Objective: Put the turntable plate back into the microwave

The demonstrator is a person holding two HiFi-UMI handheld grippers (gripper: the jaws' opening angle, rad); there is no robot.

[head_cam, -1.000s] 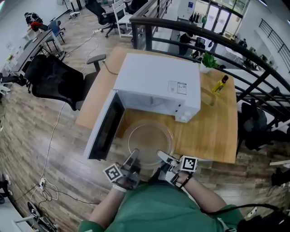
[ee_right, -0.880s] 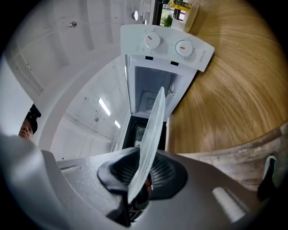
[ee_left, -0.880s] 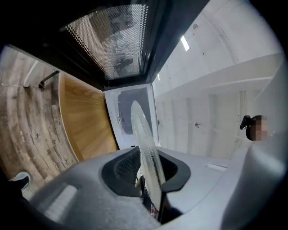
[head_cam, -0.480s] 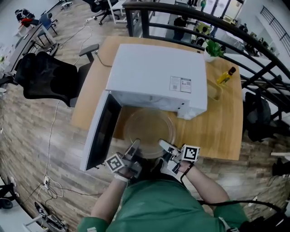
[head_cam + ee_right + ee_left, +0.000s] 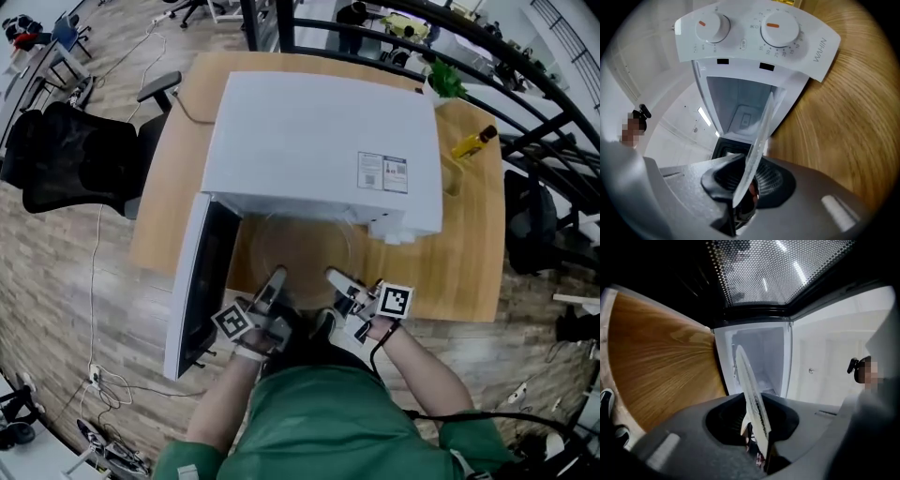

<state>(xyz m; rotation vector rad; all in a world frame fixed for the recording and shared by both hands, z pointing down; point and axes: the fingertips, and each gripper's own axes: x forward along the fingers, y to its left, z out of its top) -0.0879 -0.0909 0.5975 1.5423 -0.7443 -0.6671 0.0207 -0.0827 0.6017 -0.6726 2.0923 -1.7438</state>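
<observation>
A clear glass turntable plate (image 5: 298,251) hangs level in front of the white microwave (image 5: 319,150), its far half under the oven's top edge. The left gripper (image 5: 275,281) is shut on the plate's near left rim and the right gripper (image 5: 335,278) on its near right rim. Seen edge-on in the left gripper view, the plate (image 5: 751,394) runs between the jaws (image 5: 757,446) toward the open cavity. The right gripper view shows the plate (image 5: 757,145) clamped in the gripper (image 5: 743,197), below the control panel with two dials (image 5: 754,30).
The microwave door (image 5: 199,281) stands open to the left, out over the wooden table's (image 5: 450,253) front edge. A yellow bottle (image 5: 472,142) and a green plant (image 5: 447,82) stand at the table's far right. An office chair (image 5: 66,155) is on the left.
Both grippers have carried the plate forward toward the microwave; its far half now lies under the oven's top edge. The head view has shifted forward over the oven.
</observation>
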